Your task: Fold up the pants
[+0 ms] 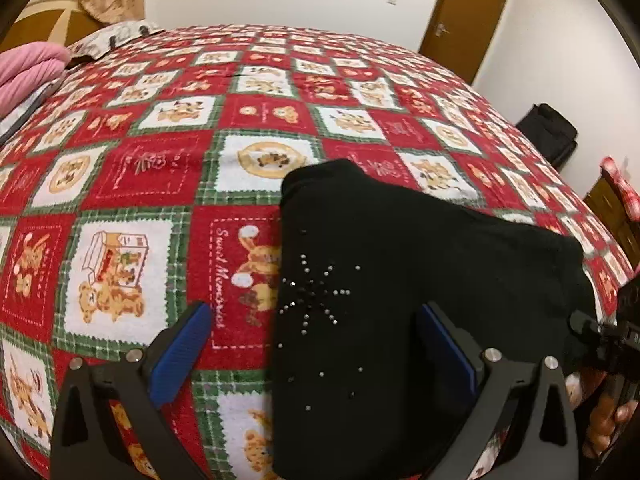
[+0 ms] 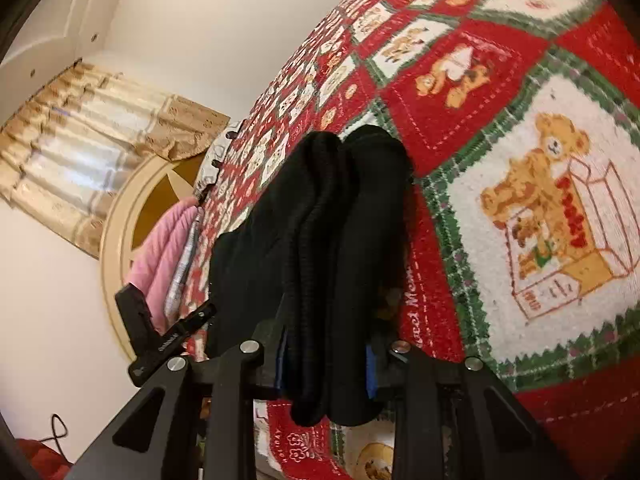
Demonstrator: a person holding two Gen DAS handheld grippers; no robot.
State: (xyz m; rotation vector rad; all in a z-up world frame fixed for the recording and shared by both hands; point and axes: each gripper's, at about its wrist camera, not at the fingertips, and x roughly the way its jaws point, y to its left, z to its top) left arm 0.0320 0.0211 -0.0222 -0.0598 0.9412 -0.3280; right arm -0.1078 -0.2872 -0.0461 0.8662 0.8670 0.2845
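Note:
Folded black pants [image 1: 400,260] with a star of small rhinestones lie on a red, green and white teddy-bear bedspread [image 1: 160,160]. My left gripper [image 1: 316,344] hovers open over the pants' left edge. One blue pad [image 1: 184,352] is above the bedspread and the other above the black cloth. In the right wrist view, my right gripper [image 2: 326,364] is shut on a thick stack of the pants' [image 2: 360,220] layers, blue pads pressing both sides. The right gripper [image 1: 600,340] and the hand [image 1: 608,420] holding it show at the pants' right corner.
A pink cloth [image 1: 28,68] and a patterned pillow [image 1: 116,36] lie at the bed's far left by the headboard [image 2: 132,208]. A brown door [image 1: 468,12] and a black bag [image 1: 552,132] stand beyond the bed's right side. The bedspread [image 2: 520,120] stretches wide around the pants.

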